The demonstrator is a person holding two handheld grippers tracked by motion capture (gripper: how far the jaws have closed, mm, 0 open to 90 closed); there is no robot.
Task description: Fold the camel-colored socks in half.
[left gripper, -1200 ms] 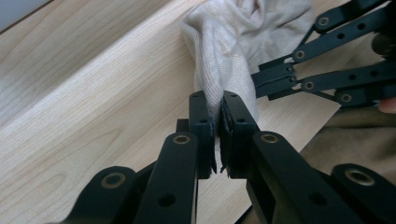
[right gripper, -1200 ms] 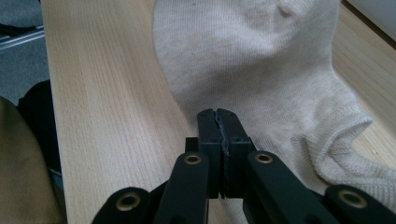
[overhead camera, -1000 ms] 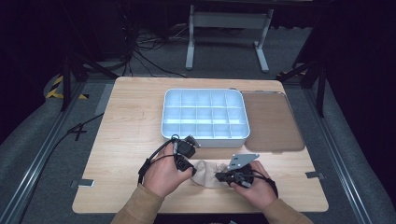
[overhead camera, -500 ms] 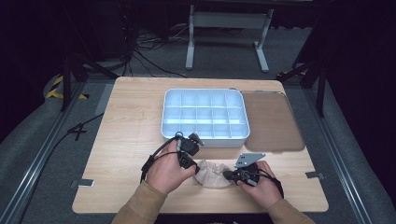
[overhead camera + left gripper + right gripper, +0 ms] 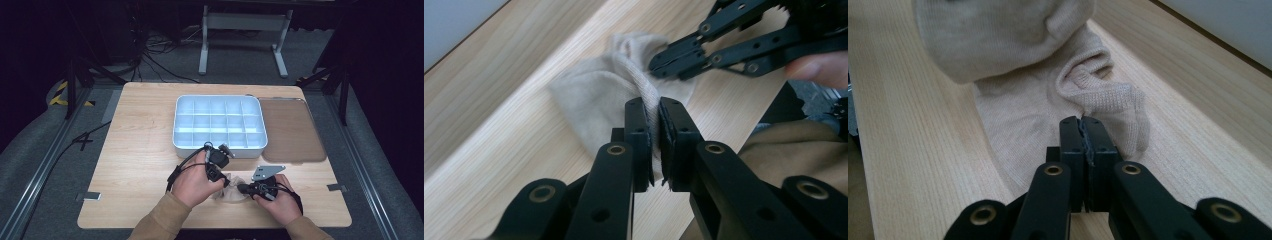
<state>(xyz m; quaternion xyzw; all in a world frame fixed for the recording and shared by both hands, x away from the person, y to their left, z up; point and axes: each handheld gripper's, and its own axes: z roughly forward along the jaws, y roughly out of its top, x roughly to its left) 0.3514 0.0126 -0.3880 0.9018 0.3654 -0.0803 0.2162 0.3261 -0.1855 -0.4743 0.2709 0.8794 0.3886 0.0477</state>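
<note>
Left gripper [image 5: 653, 145]: jaws clamped on beige knitted sock [image 5: 599, 95]
Right gripper [image 5: 1083, 135]: jaws pinching sock's edge
Sock: on light wooden desk [image 5: 145, 150]

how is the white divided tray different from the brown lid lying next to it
The white divided tray is pale and split into many small compartments, while the brown lid is dark, tinted and one flat undivided panel. The tray has raised walls; the lid lies low on the table. The tray sits at the middle, the lid to its right. Both are rounded rectangles of similar outline, resting side by side.
</note>
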